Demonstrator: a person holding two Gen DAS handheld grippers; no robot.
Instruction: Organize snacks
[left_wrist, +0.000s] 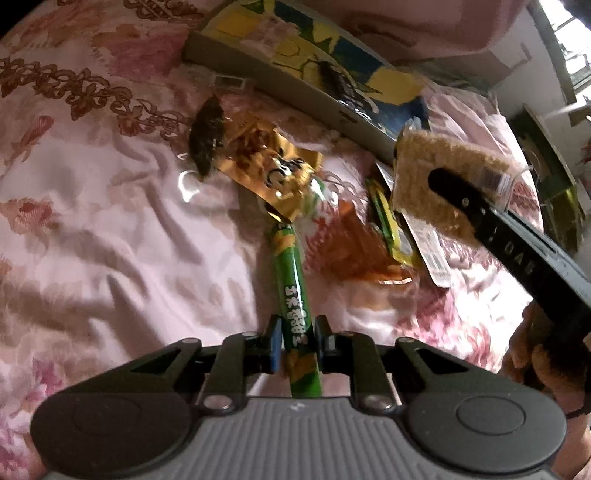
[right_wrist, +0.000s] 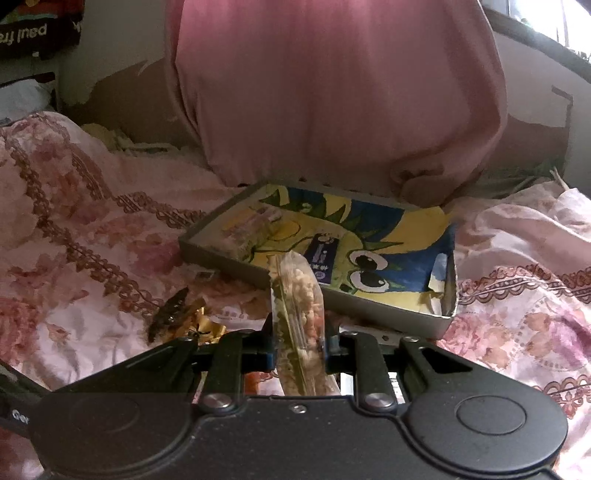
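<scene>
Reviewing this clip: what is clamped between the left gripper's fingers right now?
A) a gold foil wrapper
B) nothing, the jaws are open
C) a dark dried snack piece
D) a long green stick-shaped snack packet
D. In the left wrist view, the left gripper is closed on the green stick packet, while the gold foil wrapper and the dark dried snack piece lie on the floral bedspread.

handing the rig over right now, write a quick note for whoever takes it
Left gripper: shut on the green stick snack.
Right gripper: shut on the clear puffed-snack bag, lifted near the tray.
Cartoon-lined tray on the floral bedspread already holds a dark blue packet.
Left: both held snacks, then the gold packet, dark-leaf packet and orange wrapper lying loose on the bedspread.
</scene>
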